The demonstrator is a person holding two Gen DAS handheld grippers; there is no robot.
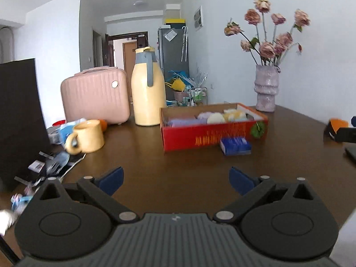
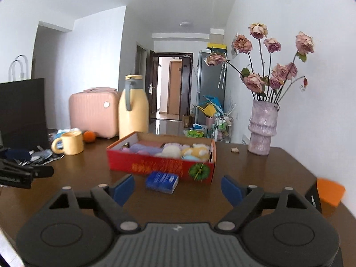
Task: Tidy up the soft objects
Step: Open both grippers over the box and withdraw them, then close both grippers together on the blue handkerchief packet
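Observation:
A red cardboard box (image 1: 200, 138) (image 2: 155, 165) stands on the dark wooden table (image 1: 166, 166) (image 2: 189, 204), holding several soft items: a purple cloth (image 1: 184, 121) (image 2: 144, 149), a cream puff (image 1: 215, 118) (image 2: 171, 151) and a yellow plush (image 1: 235, 114) (image 2: 200, 150). A blue pack (image 1: 235, 146) (image 2: 162, 181) lies on the table against the box's front. My left gripper (image 1: 176, 180) is open, back from the box, nothing between its blue pads. My right gripper (image 2: 178, 189) is open too, close behind the blue pack, with nothing in it.
A yellow mug (image 1: 87, 136) (image 2: 70, 143), a cream jug (image 1: 148, 86) (image 2: 133, 106), a pink case (image 1: 95, 95) (image 2: 93, 113) and a black bag (image 1: 20, 120) (image 2: 22, 111) stand left. A vase of dried roses (image 1: 265, 89) (image 2: 262, 126) stands right. Papers (image 1: 53, 164) litter the left edge.

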